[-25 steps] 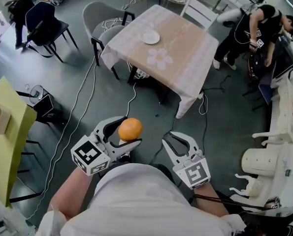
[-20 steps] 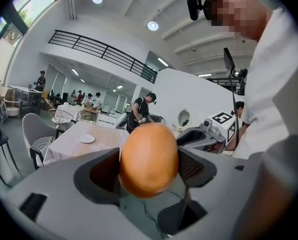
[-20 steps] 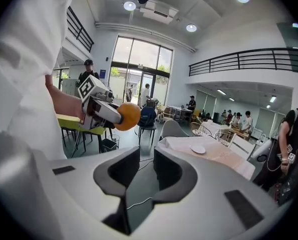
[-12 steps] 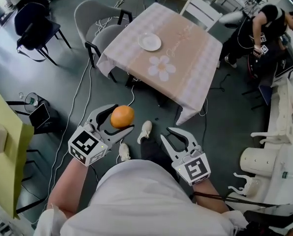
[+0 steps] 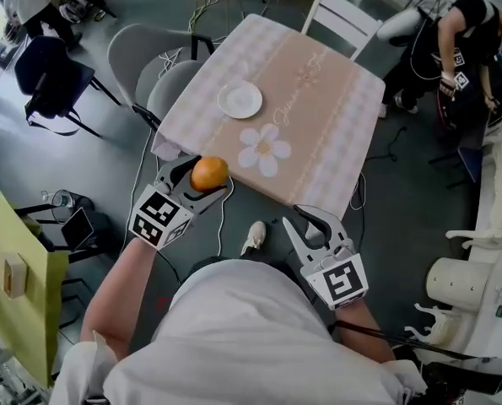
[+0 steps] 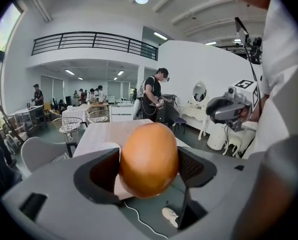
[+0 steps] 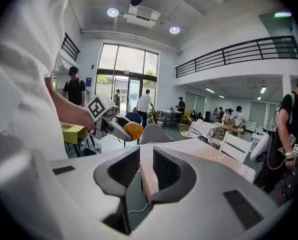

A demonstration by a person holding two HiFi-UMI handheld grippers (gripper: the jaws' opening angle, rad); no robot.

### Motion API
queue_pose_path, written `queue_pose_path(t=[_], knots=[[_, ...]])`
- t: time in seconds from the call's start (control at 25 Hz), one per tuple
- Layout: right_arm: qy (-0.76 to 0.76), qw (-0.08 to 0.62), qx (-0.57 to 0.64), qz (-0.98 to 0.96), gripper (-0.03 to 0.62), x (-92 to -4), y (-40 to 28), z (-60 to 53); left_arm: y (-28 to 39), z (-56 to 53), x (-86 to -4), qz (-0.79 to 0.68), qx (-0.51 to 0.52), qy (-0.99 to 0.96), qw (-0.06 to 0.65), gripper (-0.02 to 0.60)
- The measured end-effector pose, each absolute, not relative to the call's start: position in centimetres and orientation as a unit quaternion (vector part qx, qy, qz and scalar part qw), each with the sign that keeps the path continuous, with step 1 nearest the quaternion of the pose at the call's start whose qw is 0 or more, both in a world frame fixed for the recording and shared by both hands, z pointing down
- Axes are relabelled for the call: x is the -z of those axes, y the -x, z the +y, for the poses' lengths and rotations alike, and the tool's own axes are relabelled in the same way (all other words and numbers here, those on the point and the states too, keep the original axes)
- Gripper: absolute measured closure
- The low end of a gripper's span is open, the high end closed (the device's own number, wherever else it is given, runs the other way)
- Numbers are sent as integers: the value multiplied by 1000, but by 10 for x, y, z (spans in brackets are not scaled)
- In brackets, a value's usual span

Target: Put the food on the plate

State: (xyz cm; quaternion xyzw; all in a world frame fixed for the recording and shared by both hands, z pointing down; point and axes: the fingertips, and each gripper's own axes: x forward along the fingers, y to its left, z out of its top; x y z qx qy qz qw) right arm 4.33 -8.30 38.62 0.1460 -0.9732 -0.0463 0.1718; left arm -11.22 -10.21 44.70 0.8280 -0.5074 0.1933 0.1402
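Note:
An orange (image 5: 209, 174) is clamped between the jaws of my left gripper (image 5: 202, 178), held just off the near left corner of the table (image 5: 318, 116). It fills the middle of the left gripper view (image 6: 149, 159) and also shows in the right gripper view (image 7: 134, 131). A white empty plate (image 5: 240, 99) rests on the table's left part, beyond the orange. My right gripper (image 5: 308, 215) hangs lower right, over the floor short of the table's near edge. Its jaws stand nearly together with only a thin slit, and nothing is held (image 7: 146, 171).
Two grey chairs (image 5: 162, 66) stand at the table's left side and a white chair (image 5: 343, 15) at its far side. Cables (image 5: 141, 175) run across the floor. A person (image 5: 470, 32) bends over at the upper right. A yellow table (image 5: 18, 294) is at the left.
The view has closed in on the table. My left gripper carried the orange up to the table's near left corner. The right gripper came along, held the same way.

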Motion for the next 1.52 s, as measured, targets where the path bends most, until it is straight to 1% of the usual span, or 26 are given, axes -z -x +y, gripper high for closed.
queue_pose_path(t=[0.24,0.6,0.72,1.04,1.36,1.52], knots=[[-171,195,27,-965,505,-404,-58,-134,127,-210,-484,-490,-253,-824,127,216],[-272,199,-18,-941,505,-399,-37,-188,175,-328,-561,-430,-364,-816,126,216],[-312,221,-35,-923,505,-401,-33,-199,181,-352,-591,-397,-396,-818,126,216],[-379,239,-62,-892,505,-406,-17,-211,191,-390,-644,-330,-455,-819,120,216],[-423,242,-77,-870,505,-408,-14,-206,192,-396,-664,-279,-494,-817,101,216],[-435,242,-80,-864,505,-409,-15,-202,192,-395,-670,-276,-501,-815,91,215]])
